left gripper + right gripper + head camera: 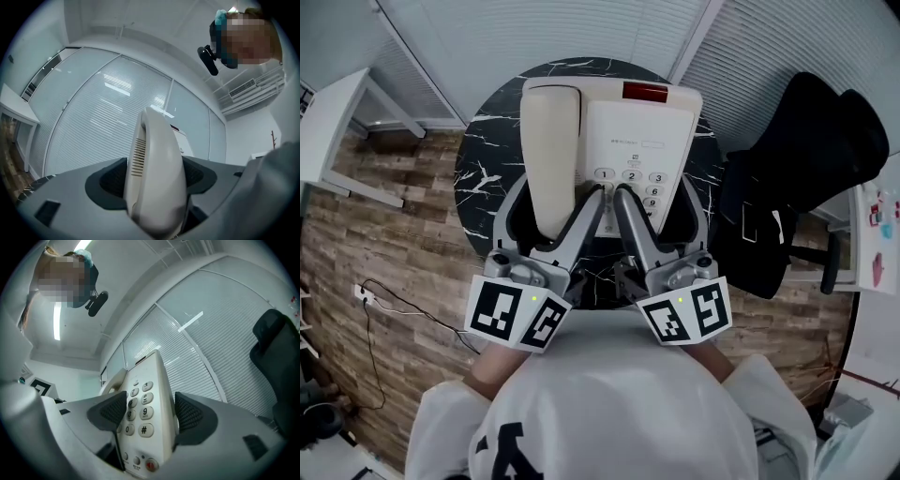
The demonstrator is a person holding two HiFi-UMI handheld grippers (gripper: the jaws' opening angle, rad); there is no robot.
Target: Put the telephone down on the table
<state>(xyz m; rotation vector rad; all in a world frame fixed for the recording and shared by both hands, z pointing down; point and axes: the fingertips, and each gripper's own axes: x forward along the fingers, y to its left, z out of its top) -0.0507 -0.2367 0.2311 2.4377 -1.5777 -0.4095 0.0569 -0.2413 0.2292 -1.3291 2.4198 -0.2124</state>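
Note:
A cream telephone (642, 131) with its handset (551, 150) in the cradle and a red strip at its far end is held over the round black marble table (487, 178). My left gripper (553, 202) is shut on the handset side of the telephone; in the left gripper view the handset (157, 178) fills the gap between the dark pads. My right gripper (656, 202) is shut on the keypad side, and the number keys (140, 411) sit between its pads. Both gripper views look up at the ceiling. I cannot tell whether the telephone's underside touches the table.
A black office chair (806, 178) stands close to the table's right. A white desk (337, 122) is at the far left. A cable (384, 309) lies on the wood floor at left. Glass walls with blinds (534, 28) run behind the table.

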